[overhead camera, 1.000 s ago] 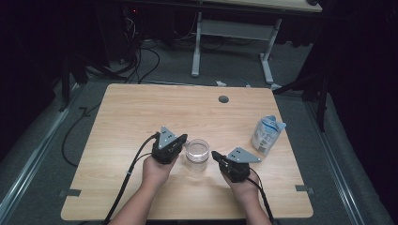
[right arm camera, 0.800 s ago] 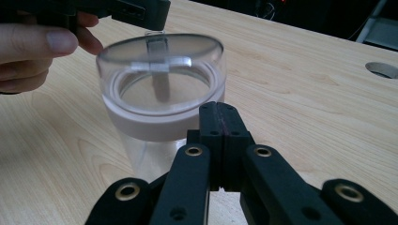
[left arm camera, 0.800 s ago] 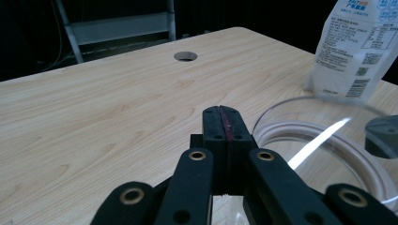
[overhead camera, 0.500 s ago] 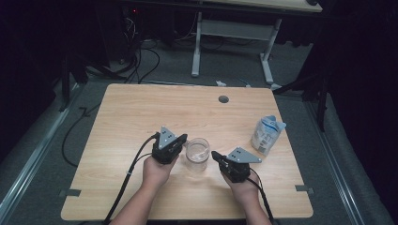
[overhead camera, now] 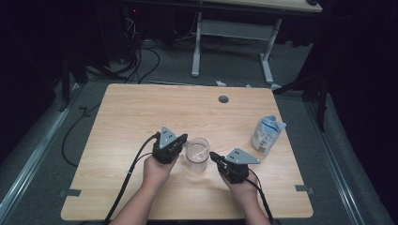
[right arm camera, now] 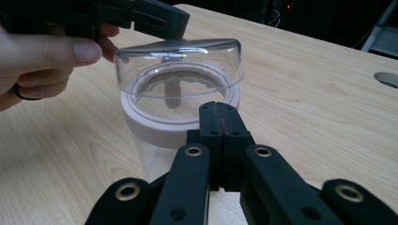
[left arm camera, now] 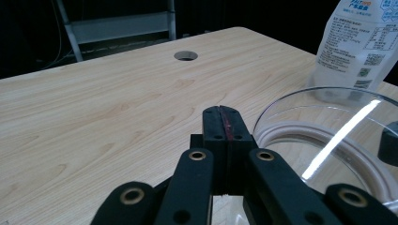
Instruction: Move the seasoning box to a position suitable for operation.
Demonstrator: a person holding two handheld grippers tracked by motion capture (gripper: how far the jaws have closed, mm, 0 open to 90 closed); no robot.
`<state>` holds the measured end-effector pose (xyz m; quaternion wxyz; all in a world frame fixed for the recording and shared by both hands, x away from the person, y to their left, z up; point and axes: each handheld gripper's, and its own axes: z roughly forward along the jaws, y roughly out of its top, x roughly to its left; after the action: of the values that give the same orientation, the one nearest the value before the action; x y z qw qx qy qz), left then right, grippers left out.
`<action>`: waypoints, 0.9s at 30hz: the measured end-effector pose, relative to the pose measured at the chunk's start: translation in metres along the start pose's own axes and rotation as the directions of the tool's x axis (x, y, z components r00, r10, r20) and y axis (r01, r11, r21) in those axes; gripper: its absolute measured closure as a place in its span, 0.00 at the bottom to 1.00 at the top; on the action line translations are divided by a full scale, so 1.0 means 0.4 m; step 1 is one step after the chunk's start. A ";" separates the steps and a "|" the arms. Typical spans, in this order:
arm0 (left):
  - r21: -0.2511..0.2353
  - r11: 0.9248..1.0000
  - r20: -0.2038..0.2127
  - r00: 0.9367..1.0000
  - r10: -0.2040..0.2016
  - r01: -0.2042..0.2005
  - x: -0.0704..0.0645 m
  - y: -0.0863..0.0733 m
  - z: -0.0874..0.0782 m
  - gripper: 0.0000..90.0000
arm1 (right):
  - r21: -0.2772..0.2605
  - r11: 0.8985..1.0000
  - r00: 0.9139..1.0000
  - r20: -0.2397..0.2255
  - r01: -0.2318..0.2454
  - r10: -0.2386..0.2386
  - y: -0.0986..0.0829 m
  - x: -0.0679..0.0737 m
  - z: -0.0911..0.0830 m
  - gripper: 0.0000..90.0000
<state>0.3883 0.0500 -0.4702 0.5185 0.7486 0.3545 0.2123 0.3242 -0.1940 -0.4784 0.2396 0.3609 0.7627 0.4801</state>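
Note:
A clear jar (overhead camera: 197, 153) with a domed clear lid and a pale pink collar stands on the wooden table (overhead camera: 141, 117) between my two grippers. My left gripper (overhead camera: 180, 139) sits just left of the jar, jaws pressed together on nothing; its own view shows the shut tips (left arm camera: 224, 123) beside the lid (left arm camera: 328, 136). From the right, my right gripper (overhead camera: 213, 155) points at the jar, also shut and empty. In the right gripper view its tips (right arm camera: 218, 115) lie just short of the jar's collar (right arm camera: 169, 126), with the other hand (right arm camera: 42, 61) behind.
A white and blue pouch (overhead camera: 267, 134) stands upright at the table's right side, also in the left gripper view (left arm camera: 361, 42). A round cable hole (overhead camera: 223, 99) lies at the far edge. Cables trail from both grippers toward the near edge.

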 end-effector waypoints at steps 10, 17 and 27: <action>-0.004 1.000 -0.011 1.000 -0.019 0.019 0.003 0.004 -0.009 1.00 | -0.008 1.000 1.000 -0.011 0.019 -0.019 0.008 0.015 0.001 1.00; -0.013 1.000 -0.005 1.000 -0.026 0.026 0.004 -0.035 -0.072 0.96 | -0.029 0.999 1.000 -0.012 0.016 -0.016 0.014 0.015 -0.006 1.00; 0.027 0.998 0.048 0.997 -0.057 0.056 -0.038 -0.123 -0.110 0.95 | -0.026 1.000 1.000 -0.012 0.016 -0.017 0.015 0.021 -0.006 1.00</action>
<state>0.3330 0.0765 -0.4987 0.5232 0.7499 0.3653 0.1748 0.3191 -0.1871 -0.4721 0.2437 0.3487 0.7608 0.4901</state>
